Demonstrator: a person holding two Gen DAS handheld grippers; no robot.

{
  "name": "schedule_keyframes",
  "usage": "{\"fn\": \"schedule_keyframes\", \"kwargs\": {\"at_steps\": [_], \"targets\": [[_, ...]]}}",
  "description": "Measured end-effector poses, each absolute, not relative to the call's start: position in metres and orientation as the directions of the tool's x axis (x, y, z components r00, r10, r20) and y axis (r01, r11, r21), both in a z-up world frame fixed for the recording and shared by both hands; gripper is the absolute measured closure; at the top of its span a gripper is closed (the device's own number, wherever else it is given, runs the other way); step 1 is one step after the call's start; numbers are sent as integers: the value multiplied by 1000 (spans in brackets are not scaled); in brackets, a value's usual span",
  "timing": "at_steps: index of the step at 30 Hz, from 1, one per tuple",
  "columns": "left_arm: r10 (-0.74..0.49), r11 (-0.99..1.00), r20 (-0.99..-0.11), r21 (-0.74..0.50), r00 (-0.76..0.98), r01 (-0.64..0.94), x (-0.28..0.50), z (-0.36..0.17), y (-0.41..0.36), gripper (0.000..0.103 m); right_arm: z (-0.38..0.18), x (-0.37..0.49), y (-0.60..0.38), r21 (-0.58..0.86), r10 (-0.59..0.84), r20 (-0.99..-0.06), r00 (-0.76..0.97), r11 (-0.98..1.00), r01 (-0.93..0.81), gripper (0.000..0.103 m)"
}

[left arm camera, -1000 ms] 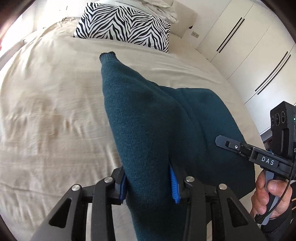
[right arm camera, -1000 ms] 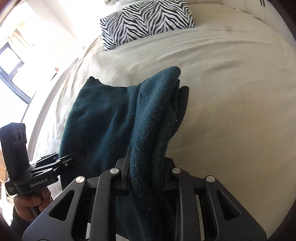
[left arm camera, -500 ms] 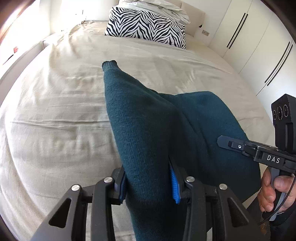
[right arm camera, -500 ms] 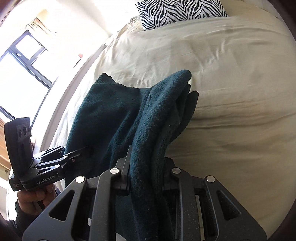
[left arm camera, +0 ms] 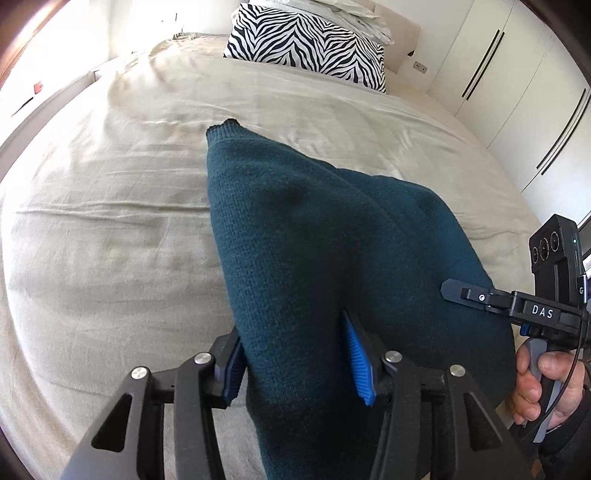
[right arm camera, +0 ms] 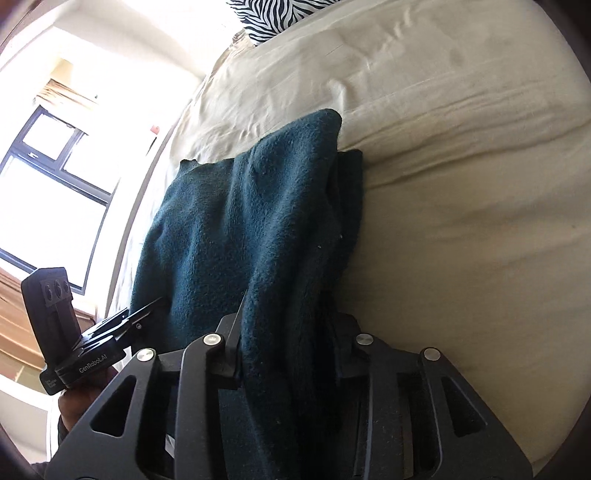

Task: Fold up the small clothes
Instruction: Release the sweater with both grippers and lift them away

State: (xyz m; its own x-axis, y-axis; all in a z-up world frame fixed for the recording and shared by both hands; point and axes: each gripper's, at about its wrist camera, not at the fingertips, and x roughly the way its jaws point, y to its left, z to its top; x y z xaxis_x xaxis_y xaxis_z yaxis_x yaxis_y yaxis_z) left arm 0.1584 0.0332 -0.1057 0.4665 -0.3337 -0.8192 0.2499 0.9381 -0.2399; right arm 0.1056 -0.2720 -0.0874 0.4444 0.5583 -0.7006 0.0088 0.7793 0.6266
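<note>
A dark teal knitted sweater (left arm camera: 314, 240) lies partly on the beige bed (left arm camera: 110, 221), its near edge lifted by both grippers. My left gripper (left arm camera: 295, 362) is shut on a thick fold of it between blue pads (left arm camera: 360, 369). My right gripper (right arm camera: 288, 350) is shut on the other side of the sweater (right arm camera: 258, 221), bunched between its fingers. A sleeve cuff (left arm camera: 221, 131) points toward the pillow. The right gripper also shows in the left wrist view (left arm camera: 517, 306), and the left gripper in the right wrist view (right arm camera: 92, 347).
A zebra-print pillow (left arm camera: 306, 48) lies at the head of the bed, also at the top of the right wrist view (right arm camera: 273, 14). White wardrobe doors (left arm camera: 517, 92) stand to the right. A window (right arm camera: 48, 177) is on the left side.
Both grippers have pulled back toward the foot of the bed with the sweater in them. More of the bed shows beyond it. The right gripper has tilted left.
</note>
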Motion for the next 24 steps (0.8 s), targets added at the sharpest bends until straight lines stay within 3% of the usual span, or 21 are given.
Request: {"fn": "schedule_keyframes", "kwargs": {"at_steps": [4,9,10,12,14,16,21,24], "targets": [[-338,938,-810,-252,479,236,156,-105,35,46,-85,99,-276,642,564,-687,459,766,20,69],[-287,956,-773,-195,566,219,134,-87,39,45,-61,75,-291,570,460,-715,527,820,57,62],[-266,962,-753,-171,602,212,126,-80,40,42,-54,69,-294,551,436,-716,546,832,59,61],[-227,973,-697,-128,680,194,106,-63,42,18,-37,54,-300,492,364,-722,588,868,68,60],[-178,983,-619,-70,765,172,85,-45,42,4,-18,40,-302,414,277,-723,632,907,75,60],[-136,987,-542,-7,829,158,65,-27,40,0,2,26,-305,365,219,-700,679,928,77,60],[-47,988,-424,112,904,104,32,18,30,0,62,-13,-303,288,108,-564,819,955,72,39],[6,990,-358,137,934,46,14,45,30,0,103,-42,-296,256,49,-417,908,965,66,20]]}}
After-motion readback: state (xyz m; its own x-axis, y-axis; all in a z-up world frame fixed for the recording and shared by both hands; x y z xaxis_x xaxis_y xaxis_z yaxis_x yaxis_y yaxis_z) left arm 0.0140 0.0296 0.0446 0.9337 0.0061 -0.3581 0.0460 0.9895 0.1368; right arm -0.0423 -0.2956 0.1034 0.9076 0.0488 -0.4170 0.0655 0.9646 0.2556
